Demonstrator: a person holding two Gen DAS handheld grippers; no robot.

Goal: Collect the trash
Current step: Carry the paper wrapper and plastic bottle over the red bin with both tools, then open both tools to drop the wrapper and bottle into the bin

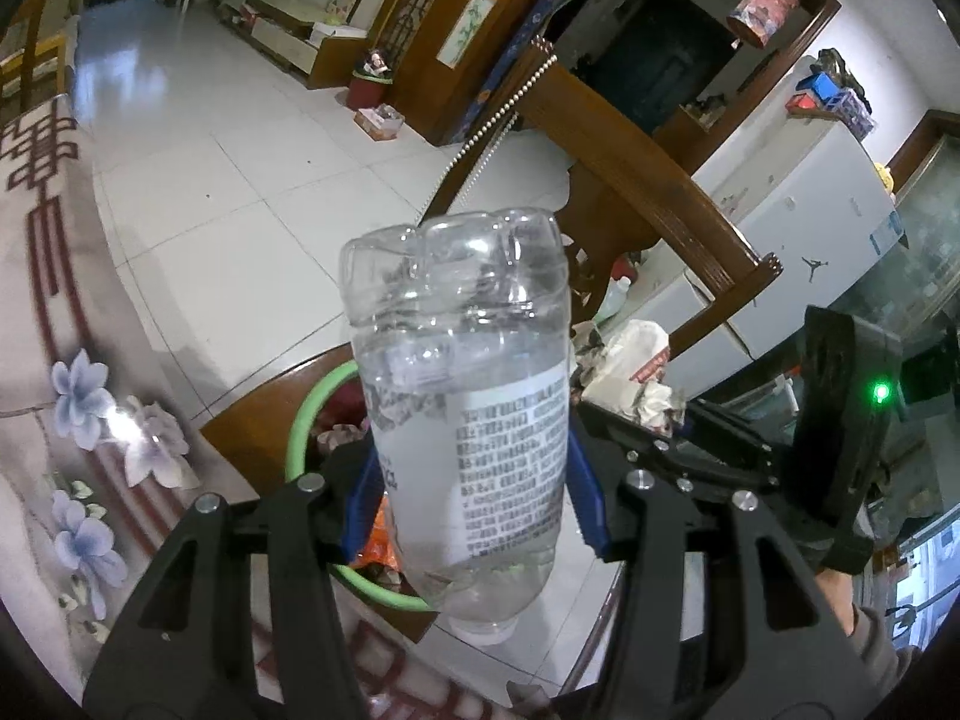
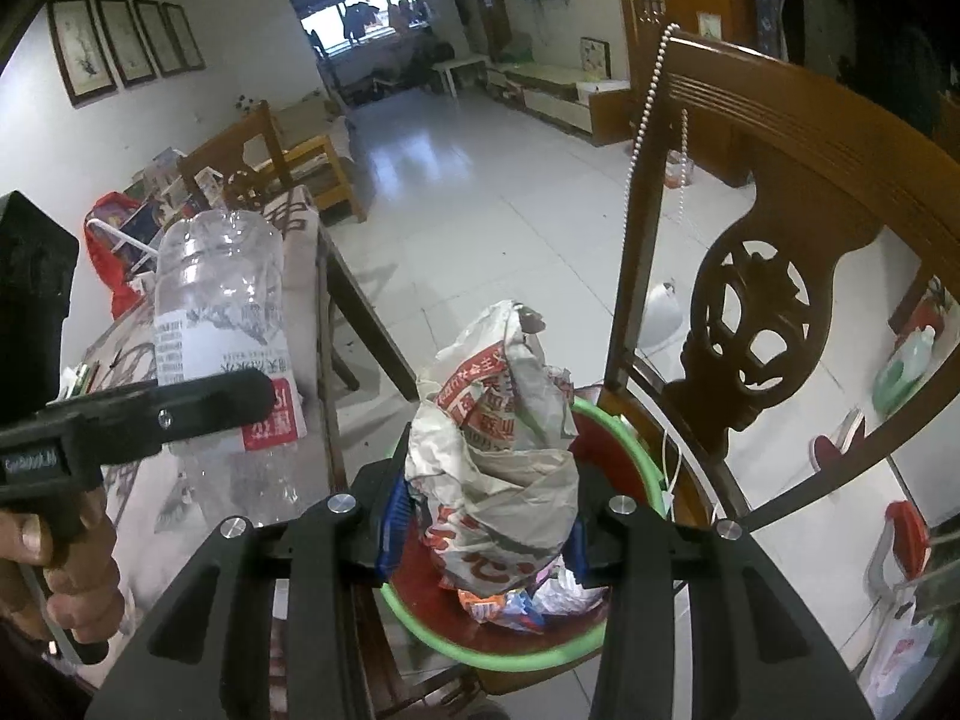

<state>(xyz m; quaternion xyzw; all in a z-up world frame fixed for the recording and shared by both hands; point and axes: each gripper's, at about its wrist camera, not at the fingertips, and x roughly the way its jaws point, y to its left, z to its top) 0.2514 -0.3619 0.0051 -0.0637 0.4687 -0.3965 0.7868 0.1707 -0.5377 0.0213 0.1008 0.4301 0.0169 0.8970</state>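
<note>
Left gripper (image 1: 474, 480): jaws closed on the bottle (image 1: 462, 396), gripped across the labelled body. The bottle is held inverted, cap down and base up, above the near rim of the bin (image 1: 300, 420); probably so that it drops neck first.

Right gripper (image 2: 486, 516): jaws closed on the paper (image 2: 498, 420), a crumpled printed wad, held directly over the bin (image 2: 642, 456). Wrappers (image 2: 504, 600) are already seen inside. The bin rests on a chair (image 2: 756, 300) seat beside the table (image 1: 42, 300), so both items are held within reach of one drop point. Neither item is yet released.
</note>
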